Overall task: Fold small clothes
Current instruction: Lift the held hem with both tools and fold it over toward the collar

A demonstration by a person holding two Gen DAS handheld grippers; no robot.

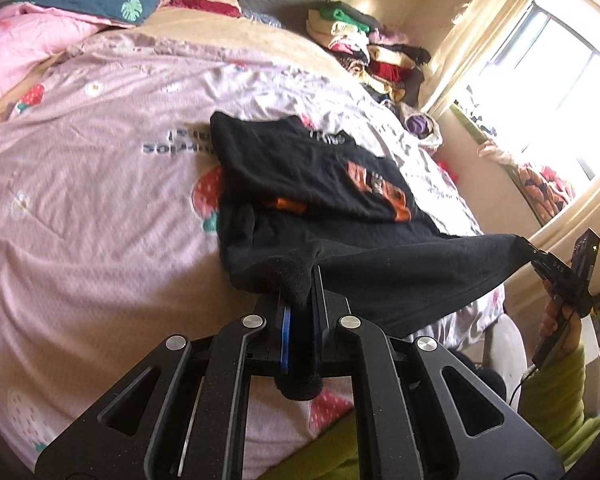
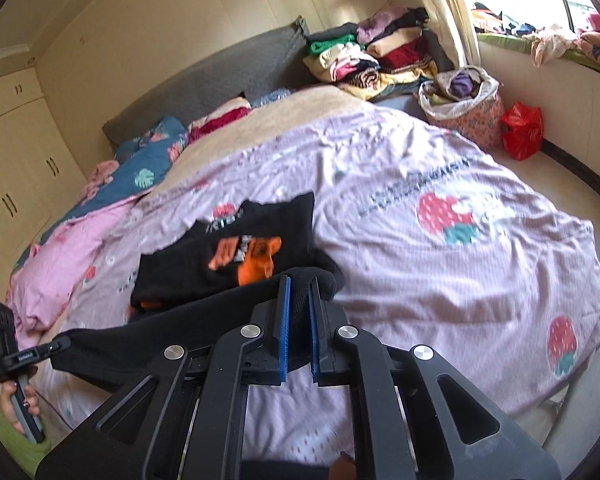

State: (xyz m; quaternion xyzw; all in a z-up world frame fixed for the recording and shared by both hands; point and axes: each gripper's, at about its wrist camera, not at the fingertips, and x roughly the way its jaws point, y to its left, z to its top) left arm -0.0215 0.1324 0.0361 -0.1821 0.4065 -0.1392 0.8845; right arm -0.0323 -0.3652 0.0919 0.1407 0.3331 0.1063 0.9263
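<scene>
Fabric fills both pairs of fingers. The left gripper (image 1: 300,292) is clamped on a bunched corner of the black garment (image 1: 320,200), the cloth pinched between its blue pads and hanging through below them. The right gripper (image 2: 298,300) is likewise clenched on the opposite corner, dark cloth squeezed between its pads. Between the two, the garment's near edge is pulled taut and lifted off the bed (image 2: 440,280); the rest, with its orange print, lies folded on the pink strawberry-patterned quilt toward 12 o'clock from each gripper.

In the left view, the right gripper shows at 3 o'clock, held by a hand (image 1: 556,320) in a green sleeve (image 1: 556,392). In the right view, the left one shows at 8 o'clock.

Nothing lies between the grippers and the garment. A stack of folded clothes (image 2: 364,56) sits at 12 o'clock beyond the bed. A floral basket (image 2: 464,108) at 1 o'clock holds bunched purple and pale cloth, with a red bag (image 2: 522,130) just beside it.
</scene>
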